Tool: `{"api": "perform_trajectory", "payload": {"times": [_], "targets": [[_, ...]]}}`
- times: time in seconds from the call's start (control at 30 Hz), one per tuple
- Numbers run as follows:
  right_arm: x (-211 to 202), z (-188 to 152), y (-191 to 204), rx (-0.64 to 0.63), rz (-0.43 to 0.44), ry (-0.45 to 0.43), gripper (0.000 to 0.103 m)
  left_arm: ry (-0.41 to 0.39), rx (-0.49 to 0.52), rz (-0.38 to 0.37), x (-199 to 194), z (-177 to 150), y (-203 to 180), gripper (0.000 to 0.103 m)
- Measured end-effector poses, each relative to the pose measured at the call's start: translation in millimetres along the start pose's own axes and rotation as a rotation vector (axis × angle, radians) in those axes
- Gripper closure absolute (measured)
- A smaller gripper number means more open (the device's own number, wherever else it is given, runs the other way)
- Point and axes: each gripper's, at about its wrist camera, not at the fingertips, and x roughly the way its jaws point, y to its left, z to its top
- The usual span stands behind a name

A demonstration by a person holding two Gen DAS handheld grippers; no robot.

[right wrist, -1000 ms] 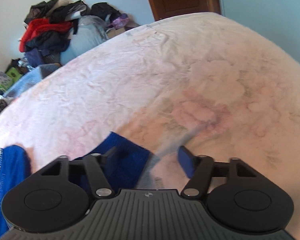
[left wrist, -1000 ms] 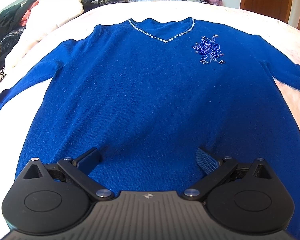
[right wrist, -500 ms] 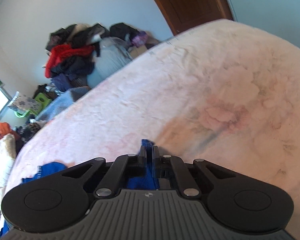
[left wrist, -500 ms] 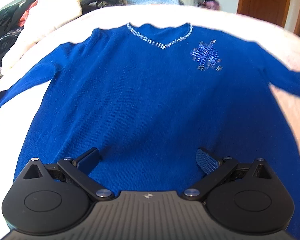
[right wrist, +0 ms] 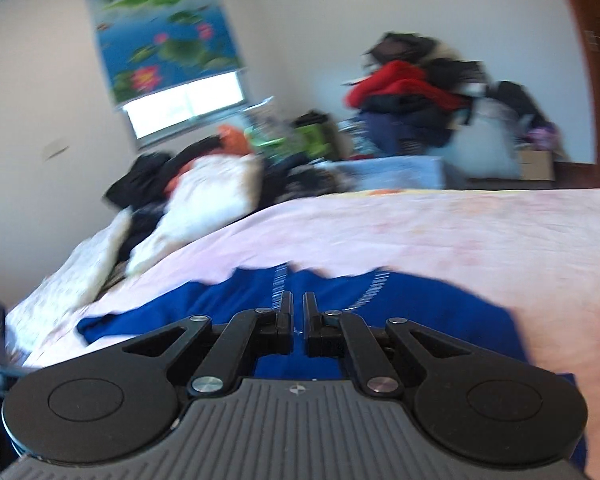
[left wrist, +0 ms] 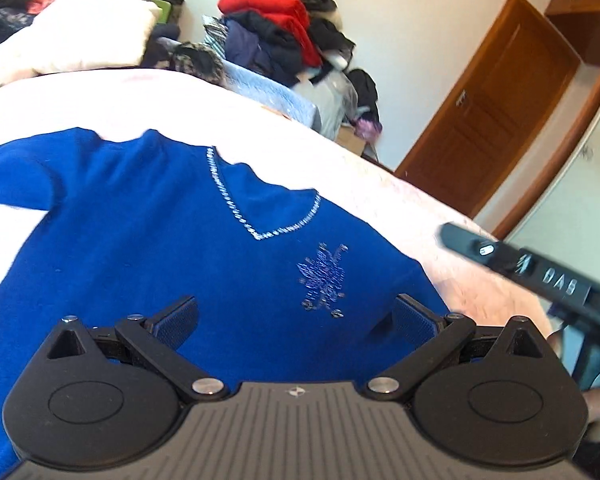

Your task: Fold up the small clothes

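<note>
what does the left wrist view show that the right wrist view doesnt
Only the left wrist view shows the sweater's beaded flower, the full silver V neckline, the brown door and the open left tongs.

Only the right wrist view shows the window with its lily-pond blind, and the right tongs nearly shut; a grip on cloth cannot be confirmed.

Both show the blue sweater on the pink bed and the clothes pile with a red garment.

My two black tongs

My left tongs (left wrist: 294, 322) carry blue ribbed pads (left wrist: 410, 322), silver screws and a grooved grey body; my right tongs (right wrist: 296, 314) match, marked "DAS" on the side.
</note>
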Motion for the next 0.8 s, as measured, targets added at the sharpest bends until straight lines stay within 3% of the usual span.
{"api": "perform_trajectory", "payload": {"times": [0.1, 0.13, 0.2, 0.23, 0.27, 0.37, 0.43, 0.57, 0.73, 0.8], "targets": [[14.5, -3.2, 32.9, -0.038, 0.093, 0.034, 0.094, 0.002, -0.036, 0.040, -4.5, -7.0, 19.9, 0.000], [19.5, -5.0, 36.1, -0.035, 0.108, 0.053, 0.086, 0.014, -0.058, 0.059, -4.2, -8.4, 27.3, 0.000], [22.8, -8.1, 33.2, 0.003, 0.088, 0.092, 0.060, 0.039, -0.098, 0.080, -2.8, -10.0, 38.7, 0.000], [18.1, -10.7, 25.4, 0.037, 0.070, 0.089, 0.043, 0.046, -0.114, 0.079, -3.6, -10.7, 44.5, 0.000], [9.7, -12.9, 16.3, 0.074, 0.061, 0.069, 0.036, 0.046, -0.119, 0.072, -4.4, -10.7, 47.0, 0.000], [-24.9, -21.0, -27.2, 0.245, 0.041, 0.020, 0.033, 0.068, -0.122, 0.034, -0.3, -10.9, 46.3, 0.000], [-52.0, -34.4, -65.1, 0.424, 0.004, -0.011, 0.033, 0.106, -0.147, -0.016, 8.5, -12.7, 42.2, 0.000], [-97.9, -81.4, -118.0, 0.735, -0.048, -0.069, 0.034, 0.236, -0.247, -0.148, 47.2, -17.7, 32.1, 0.000], [-121.4, -126.6, -124.4, 0.876, -0.047, -0.084, 0.034, 0.364, -0.411, -0.310, 85.6, -25.7, 17.1, 0.000], [-120.1, -135.9, -120.6, 0.884, -0.043, -0.073, 0.034, 0.397, -0.414, -0.302, 100.6, -26.1, 11.6, 0.000]]}}
